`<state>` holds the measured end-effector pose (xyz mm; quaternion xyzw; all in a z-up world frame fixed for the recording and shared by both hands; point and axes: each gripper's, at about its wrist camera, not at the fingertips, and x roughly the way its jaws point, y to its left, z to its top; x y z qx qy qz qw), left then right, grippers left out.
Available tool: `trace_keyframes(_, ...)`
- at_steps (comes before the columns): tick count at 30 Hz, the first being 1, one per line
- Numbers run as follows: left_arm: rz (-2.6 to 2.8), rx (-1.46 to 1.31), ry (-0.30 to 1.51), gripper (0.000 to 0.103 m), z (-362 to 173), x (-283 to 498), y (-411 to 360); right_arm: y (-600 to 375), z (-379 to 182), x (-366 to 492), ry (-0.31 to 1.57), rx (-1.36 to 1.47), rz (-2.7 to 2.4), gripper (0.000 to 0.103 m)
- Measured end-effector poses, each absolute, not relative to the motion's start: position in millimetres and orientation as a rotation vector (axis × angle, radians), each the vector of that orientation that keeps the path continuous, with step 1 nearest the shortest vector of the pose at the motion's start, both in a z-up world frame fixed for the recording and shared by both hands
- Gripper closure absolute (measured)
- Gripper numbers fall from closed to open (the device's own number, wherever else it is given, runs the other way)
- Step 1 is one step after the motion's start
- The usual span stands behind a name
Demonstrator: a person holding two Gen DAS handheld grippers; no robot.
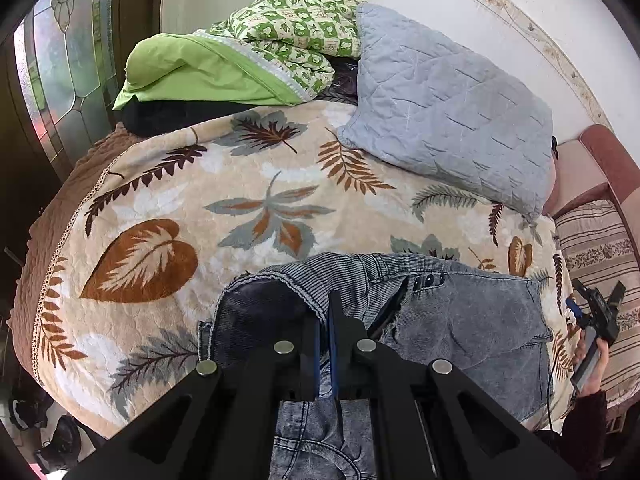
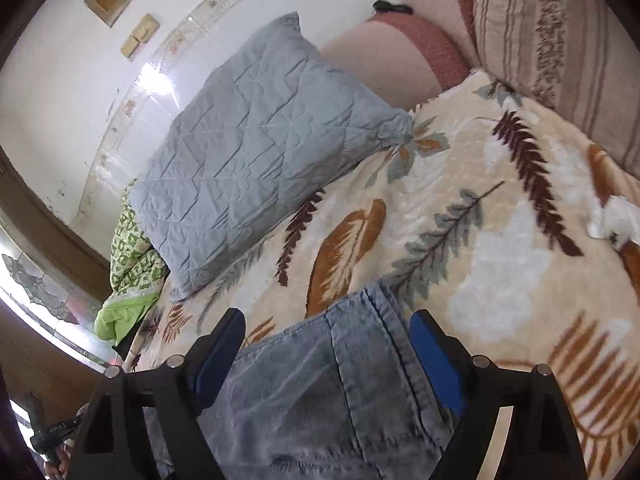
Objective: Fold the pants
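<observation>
Grey-blue denim pants (image 1: 460, 320) lie on the leaf-print blanket (image 1: 240, 200). In the left wrist view my left gripper (image 1: 325, 320) is shut on the pants' ribbed waistband, which is lifted and folded over at the grip. The right gripper (image 1: 600, 304) shows at the far right edge, held in a hand. In the right wrist view my right gripper (image 2: 324, 336) is open above a denim leg end (image 2: 340, 380), its blue pads (image 2: 434, 356) on either side of the fabric and apart from it.
A grey quilted pillow (image 1: 448, 112) and a green patterned quilt (image 1: 260, 48) lie at the head of the bed by the white wall. A striped cushion (image 1: 600, 256) lies at the right. A glass door (image 1: 60, 60) stands at the left.
</observation>
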<state>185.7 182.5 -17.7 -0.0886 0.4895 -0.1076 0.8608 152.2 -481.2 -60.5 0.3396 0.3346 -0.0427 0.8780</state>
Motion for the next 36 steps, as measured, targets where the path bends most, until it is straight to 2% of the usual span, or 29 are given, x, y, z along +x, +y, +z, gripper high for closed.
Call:
trace_keyframes(6,-0.196,-0.196,1.041,0.1,-22.6,192.5,185.4,-481.4,-106.8,227.5,0.936,0.628,-0.142,0.019)
trace_keyframes(7,-0.19,-0.196,1.044,0.1,-23.4,194.1,185.3,-478.2,-117.9,239.9,0.983,0.597,-0.149,0.024)
trace_keyframes(8,-0.185,-0.196,1.047,0.1,-24.1,195.8,185.3,-474.7,-125.2,247.5,1.006,0.579,-0.139,0.031)
trace_keyframes(9,-0.181,-0.199,1.048,0.1,-24.5,197.4,185.4,-470.3,-133.1,254.5,1.031,0.555,-0.119,0.047)
trace_keyframes(11,-0.18,-0.211,1.046,0.1,-23.4,198.7,185.6,-461.3,-135.3,256.8,1.047,0.462,-0.156,0.068)
trace_keyframes(12,-0.182,-0.216,1.042,0.1,-22.2,198.2,186.1,-458.5,-130.7,253.0,1.033,0.448,-0.143,0.089)
trace_keyframes(13,-0.189,-0.221,1.037,0.1,-20.7,196.3,186.6,-457.7,-126.3,248.3,1.021,0.462,-0.127,0.092)
trace_keyframes(20,-0.215,-0.257,0.982,0.1,-9.7,161.0,203.8,-454.5,-53.6,154.1,0.764,0.445,-0.092,0.092)
trace_keyframes(25,-0.211,-0.284,0.977,0.099,-20.4,119.5,227.5,-460.3,-31.7,78.1,0.682,0.442,-0.078,0.092)
trace_keyframes(28,-0.197,-0.274,1.023,0.098,-42.2,93.6,238.4,-458.6,-39.1,37.2,0.719,0.454,-0.035,0.092)
trace_keyframes(30,-0.171,-0.278,1.07,0.097,-62.2,80.1,247.1,-456.8,-48.1,12.3,0.762,0.461,-0.002,0.088)
trace_keyframes(36,-0.058,-0.31,1.22,0.091,-119.9,67.2,272.4,-449.3,-88.5,-29.8,1.027,0.441,0.064,0.078)
